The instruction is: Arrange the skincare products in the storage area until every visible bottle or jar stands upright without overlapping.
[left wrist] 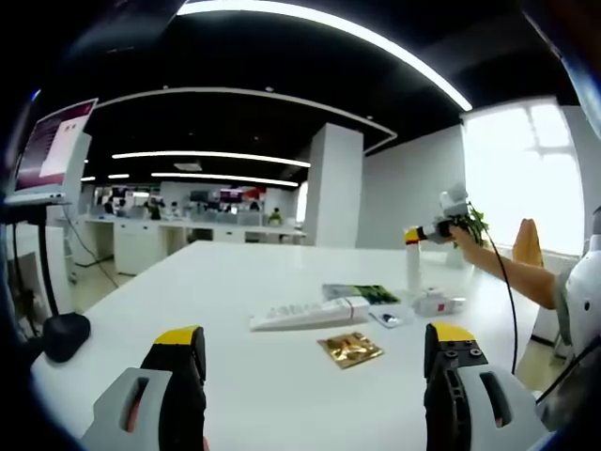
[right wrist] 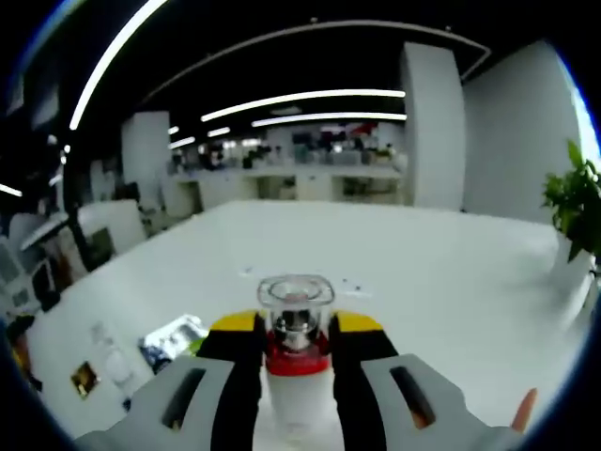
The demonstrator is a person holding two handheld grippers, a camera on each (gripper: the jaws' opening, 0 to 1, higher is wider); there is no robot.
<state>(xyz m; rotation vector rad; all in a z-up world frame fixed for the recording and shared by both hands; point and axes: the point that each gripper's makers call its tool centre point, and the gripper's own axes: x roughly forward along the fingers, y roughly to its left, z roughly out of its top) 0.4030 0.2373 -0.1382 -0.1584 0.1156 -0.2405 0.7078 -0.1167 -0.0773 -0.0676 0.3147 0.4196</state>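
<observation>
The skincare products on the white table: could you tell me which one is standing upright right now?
The tall white bottle held in the right tool; the long white tube and small white container lie flat on the table.

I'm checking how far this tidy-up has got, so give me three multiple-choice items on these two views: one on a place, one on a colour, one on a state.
1. Where is the gold sachet?
A. flat on the white table
B. held by the left gripper
C. on the monitor

2. What colour is the band under the clear cap of the bottle?
A. blue
B. red
C. green

3. What is the state of the left gripper?
A. shut on a box
B. shut on a tube
C. open, holding nothing

Answers:
1 A: in the left gripper view it lies on the tabletop ahead of the fingers.
2 B: the right gripper view shows a red ring below the cap.
3 C: its fingers stand wide apart over bare table, while the right gripper is shut on the bottle.
</observation>
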